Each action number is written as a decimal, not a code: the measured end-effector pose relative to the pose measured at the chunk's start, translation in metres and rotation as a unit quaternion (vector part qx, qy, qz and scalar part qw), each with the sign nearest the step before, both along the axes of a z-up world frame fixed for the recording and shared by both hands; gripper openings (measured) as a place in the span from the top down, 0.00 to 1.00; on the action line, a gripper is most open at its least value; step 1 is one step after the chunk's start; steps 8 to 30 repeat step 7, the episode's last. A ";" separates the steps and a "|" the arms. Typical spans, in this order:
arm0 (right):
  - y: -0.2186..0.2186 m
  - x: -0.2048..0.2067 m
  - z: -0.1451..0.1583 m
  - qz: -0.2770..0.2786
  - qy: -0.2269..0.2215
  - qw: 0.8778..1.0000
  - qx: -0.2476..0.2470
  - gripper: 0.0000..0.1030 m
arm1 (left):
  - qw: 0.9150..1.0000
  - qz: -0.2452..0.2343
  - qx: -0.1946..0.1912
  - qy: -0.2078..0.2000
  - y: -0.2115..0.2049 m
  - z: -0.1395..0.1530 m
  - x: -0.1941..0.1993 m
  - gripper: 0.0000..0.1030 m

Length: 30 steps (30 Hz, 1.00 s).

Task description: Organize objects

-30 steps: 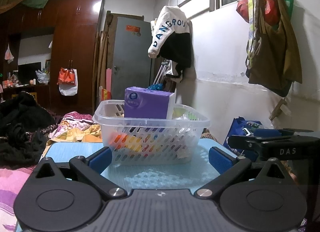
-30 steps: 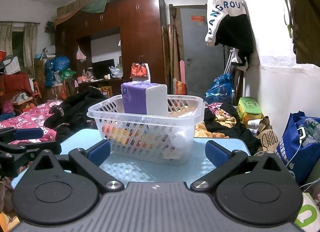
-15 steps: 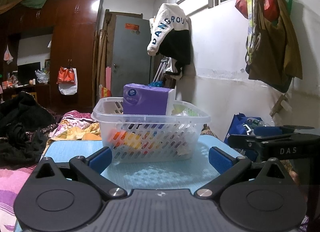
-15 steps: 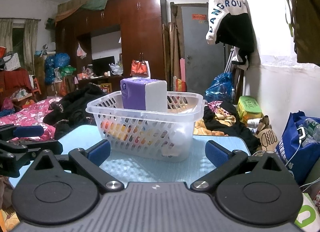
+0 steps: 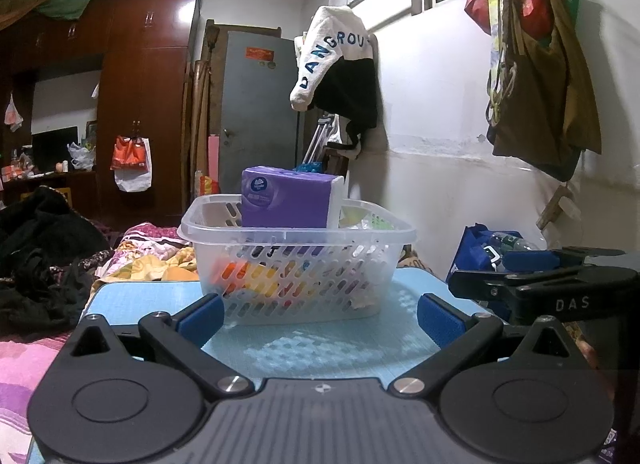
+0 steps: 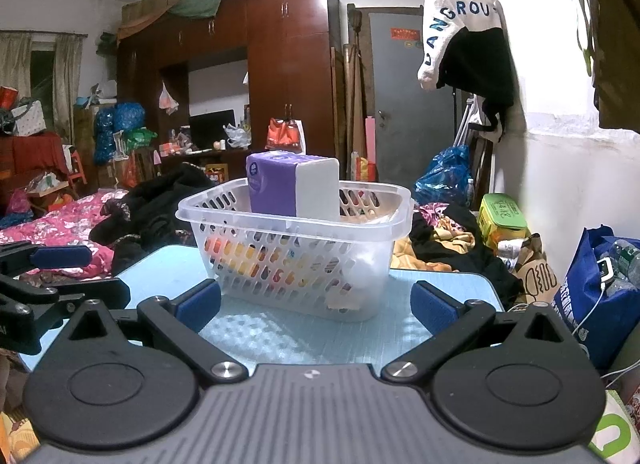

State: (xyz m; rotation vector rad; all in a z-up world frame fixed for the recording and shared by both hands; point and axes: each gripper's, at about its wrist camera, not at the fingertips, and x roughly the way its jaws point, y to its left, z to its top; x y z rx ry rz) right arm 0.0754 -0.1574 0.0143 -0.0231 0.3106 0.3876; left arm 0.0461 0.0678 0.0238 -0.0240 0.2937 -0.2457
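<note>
A clear perforated plastic basket stands on a light blue table; it also shows in the right wrist view. A purple tissue pack stands upright in it, above several colourful items; the pack also shows in the right wrist view. My left gripper is open and empty, a short way in front of the basket. My right gripper is open and empty, also in front of the basket. Each gripper shows at the edge of the other's view.
A white wall with hanging bags and a jacket runs on the right. A blue bag sits on the floor at the right. A bed with clothes lies to the left. A dark wardrobe stands behind.
Both grippers have drawn back slightly from the basket, which looks a little smaller and farther. Both stay open and empty.
</note>
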 end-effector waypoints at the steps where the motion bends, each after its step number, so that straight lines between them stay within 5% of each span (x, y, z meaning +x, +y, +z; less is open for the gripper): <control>1: 0.000 0.000 0.000 0.000 0.000 1.000 0.000 0.00 | 1.000 -0.001 0.000 0.000 0.000 0.000 0.000 0.00; 30: 0.000 0.000 -0.001 0.000 0.000 1.000 -0.001 0.00 | 1.000 0.004 0.002 -0.005 -0.001 0.000 -0.001 0.00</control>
